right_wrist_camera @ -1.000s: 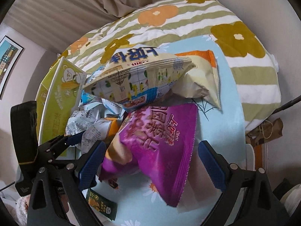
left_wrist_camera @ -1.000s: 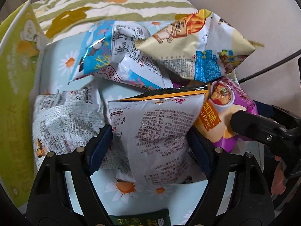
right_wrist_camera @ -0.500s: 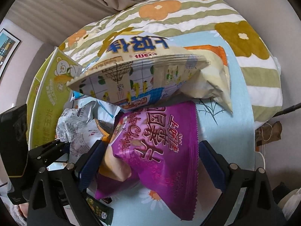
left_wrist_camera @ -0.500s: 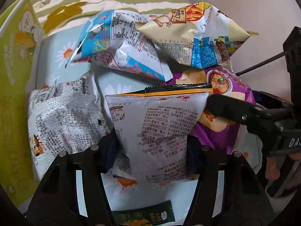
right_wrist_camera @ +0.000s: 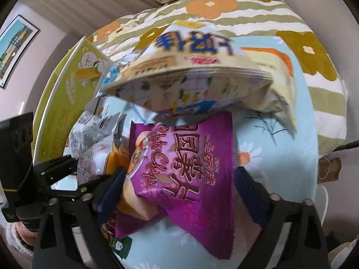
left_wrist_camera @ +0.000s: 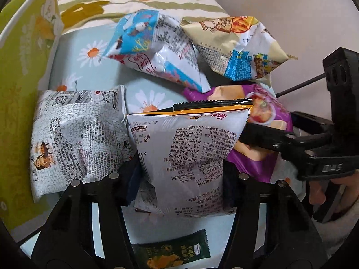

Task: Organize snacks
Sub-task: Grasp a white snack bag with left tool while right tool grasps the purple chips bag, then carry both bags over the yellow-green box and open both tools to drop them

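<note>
My left gripper [left_wrist_camera: 179,179] is shut on a white snack bag with an orange-black top seal [left_wrist_camera: 188,152] and holds it upright above the cloth. My right gripper [right_wrist_camera: 179,183] has its jaws on both sides of a purple chip bag [right_wrist_camera: 179,170], closing on it; its fingers also show in the left wrist view [left_wrist_camera: 264,139]. A grey-white printed bag [left_wrist_camera: 76,139] lies at the left. A blue-white bag [left_wrist_camera: 154,49] and a cream bag [left_wrist_camera: 235,47] lie behind. The cream bag [right_wrist_camera: 190,76] overhangs the purple one.
A green-yellow carton [left_wrist_camera: 20,85] stands along the left side. A small dark green packet [left_wrist_camera: 172,253] lies on the light blue daisy cloth [left_wrist_camera: 89,51] below my left gripper. A striped flowered cushion [right_wrist_camera: 224,6] lies behind. A cable [left_wrist_camera: 298,85] runs at the right.
My left gripper closed on the white bag and lifted it. My right gripper moved in and narrowed around the purple bag.
</note>
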Demonstrator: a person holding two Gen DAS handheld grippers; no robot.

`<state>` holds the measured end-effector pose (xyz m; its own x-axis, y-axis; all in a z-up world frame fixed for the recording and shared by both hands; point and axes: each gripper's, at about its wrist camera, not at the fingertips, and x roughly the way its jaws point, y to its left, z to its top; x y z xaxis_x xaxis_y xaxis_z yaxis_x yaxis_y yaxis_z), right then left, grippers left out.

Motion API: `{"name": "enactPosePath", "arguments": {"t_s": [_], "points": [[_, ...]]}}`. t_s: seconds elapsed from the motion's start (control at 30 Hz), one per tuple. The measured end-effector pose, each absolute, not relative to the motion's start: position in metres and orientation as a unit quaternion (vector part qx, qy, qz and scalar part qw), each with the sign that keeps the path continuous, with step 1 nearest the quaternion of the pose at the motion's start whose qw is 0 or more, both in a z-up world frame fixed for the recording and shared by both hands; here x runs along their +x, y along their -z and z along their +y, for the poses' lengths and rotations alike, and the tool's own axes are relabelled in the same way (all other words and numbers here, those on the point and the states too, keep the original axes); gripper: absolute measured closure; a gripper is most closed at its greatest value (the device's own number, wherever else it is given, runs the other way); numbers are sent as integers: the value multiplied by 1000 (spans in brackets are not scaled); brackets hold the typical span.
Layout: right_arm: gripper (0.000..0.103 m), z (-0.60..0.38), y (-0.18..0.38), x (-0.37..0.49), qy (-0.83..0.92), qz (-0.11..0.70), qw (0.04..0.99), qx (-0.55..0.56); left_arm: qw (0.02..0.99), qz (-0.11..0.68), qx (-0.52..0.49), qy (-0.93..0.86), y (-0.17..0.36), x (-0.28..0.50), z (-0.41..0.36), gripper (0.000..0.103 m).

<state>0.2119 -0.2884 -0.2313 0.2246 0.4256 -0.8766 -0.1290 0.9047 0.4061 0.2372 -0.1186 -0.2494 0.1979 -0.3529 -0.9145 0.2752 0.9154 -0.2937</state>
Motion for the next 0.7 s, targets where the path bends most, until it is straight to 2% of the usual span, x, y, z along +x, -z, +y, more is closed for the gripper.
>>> {"name": "enactPosePath", "arguments": {"t_s": [0.1,0.2,0.7], "points": [[40,-283,225,210,-183,593,776,114,776,595,-33,205,246,235,-121,49],[43,-280,217,205,-179,587,783,104,780,589,-34,206,239,231,-123,49],[43,-302,155,162,-175,538,818,104,816,535,-35,213,169,200,-137,49]]}}
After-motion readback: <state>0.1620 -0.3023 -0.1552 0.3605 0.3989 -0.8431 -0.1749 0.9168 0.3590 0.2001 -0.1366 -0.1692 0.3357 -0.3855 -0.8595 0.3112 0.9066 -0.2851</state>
